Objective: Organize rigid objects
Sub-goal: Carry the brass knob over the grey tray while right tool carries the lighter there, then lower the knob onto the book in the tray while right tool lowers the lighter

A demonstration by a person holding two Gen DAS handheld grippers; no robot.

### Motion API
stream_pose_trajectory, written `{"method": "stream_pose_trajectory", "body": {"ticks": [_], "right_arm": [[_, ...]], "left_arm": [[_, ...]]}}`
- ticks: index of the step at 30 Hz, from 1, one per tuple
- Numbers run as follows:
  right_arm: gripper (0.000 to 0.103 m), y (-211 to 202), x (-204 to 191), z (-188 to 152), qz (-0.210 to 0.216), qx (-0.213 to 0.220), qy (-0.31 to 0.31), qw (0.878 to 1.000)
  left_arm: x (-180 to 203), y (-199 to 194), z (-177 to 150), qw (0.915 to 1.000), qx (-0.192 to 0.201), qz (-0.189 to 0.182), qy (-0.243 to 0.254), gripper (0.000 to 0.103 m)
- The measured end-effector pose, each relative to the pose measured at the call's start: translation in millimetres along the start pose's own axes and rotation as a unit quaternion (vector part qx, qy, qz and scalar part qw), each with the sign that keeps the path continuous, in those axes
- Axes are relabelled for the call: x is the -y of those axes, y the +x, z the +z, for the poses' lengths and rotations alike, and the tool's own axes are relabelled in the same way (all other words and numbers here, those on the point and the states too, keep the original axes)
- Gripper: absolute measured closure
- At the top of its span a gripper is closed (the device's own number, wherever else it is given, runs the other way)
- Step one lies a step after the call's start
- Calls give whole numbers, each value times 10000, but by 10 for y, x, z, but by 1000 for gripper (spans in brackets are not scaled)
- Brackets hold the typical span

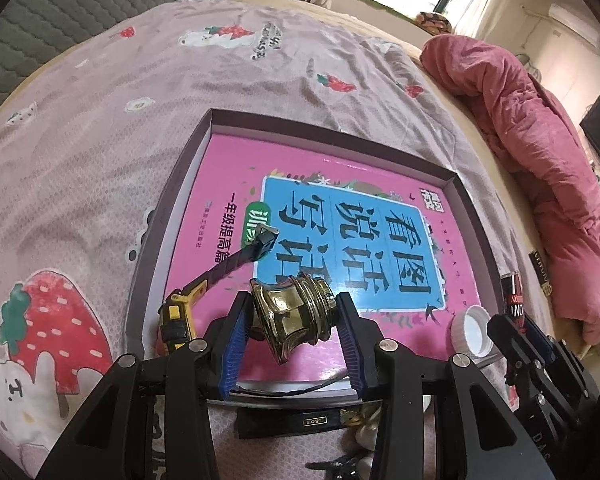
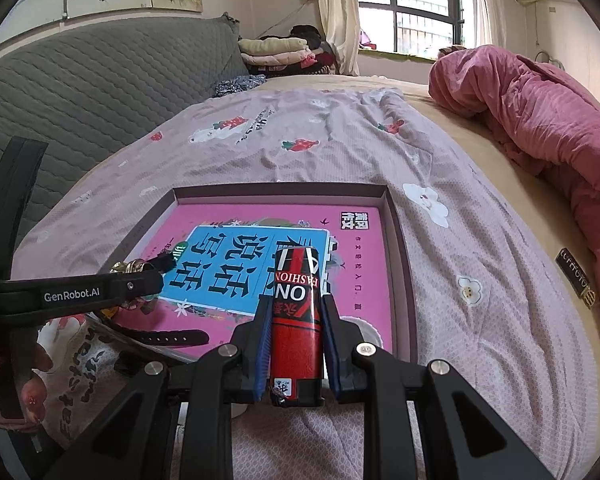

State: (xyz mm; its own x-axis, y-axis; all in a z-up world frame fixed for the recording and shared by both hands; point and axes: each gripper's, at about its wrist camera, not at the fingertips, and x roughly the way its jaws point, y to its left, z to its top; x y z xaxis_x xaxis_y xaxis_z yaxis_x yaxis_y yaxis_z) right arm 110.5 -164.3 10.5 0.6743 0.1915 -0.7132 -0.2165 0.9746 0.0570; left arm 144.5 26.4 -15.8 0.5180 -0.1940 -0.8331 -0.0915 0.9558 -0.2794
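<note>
Bed, covered by a mauve sheet printed with strawberries and small bears; a rolled pink quilt lies along its far edge, well apart from the working area. On the sheet rests a shallow open box with low dark walls, its floor almost filled by a pink book bearing a blue title panel (characters read upside down in both views).

Left tongs: the blue-padded fingers pinch a gold-coloured, ridged metallic piece from both sides, holding it above the near part of the book cover. Whether the piece touches the cover cannot be told. In the right wrist view these tongs appear at the left edge, with the fingers of the person's hand wrapped round the handle.

Right tongs: nearly pressed together, pinching a slim red and black can that points forward over the near right part of the box.

Inside the box, at its near left corner, lies a yellow and black tape measure with part of its blade drawn out across the book. A white bottle cap, open side up, lies at the near right corner, just beside the right tongs. A dark strap lies across the near edge of the book.
</note>
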Motion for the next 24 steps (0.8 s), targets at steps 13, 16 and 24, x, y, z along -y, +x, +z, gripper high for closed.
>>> {"method": "stream_pose_trajectory", "body": {"ticks": [13,16,24], "right_arm": [[80,138,-5,57,15,-121,92,9999],[80,188,-56,74,86,-183,12,9998],[80,361,-138,35,-41,-433,-115,9990]], "left_arm": [[-14,102,-66,9998,-145,123,67,59],[-16,101,-71,9998,-138,139,97,59],[-11,97,-101,9996,-131,188,184,59]]}}
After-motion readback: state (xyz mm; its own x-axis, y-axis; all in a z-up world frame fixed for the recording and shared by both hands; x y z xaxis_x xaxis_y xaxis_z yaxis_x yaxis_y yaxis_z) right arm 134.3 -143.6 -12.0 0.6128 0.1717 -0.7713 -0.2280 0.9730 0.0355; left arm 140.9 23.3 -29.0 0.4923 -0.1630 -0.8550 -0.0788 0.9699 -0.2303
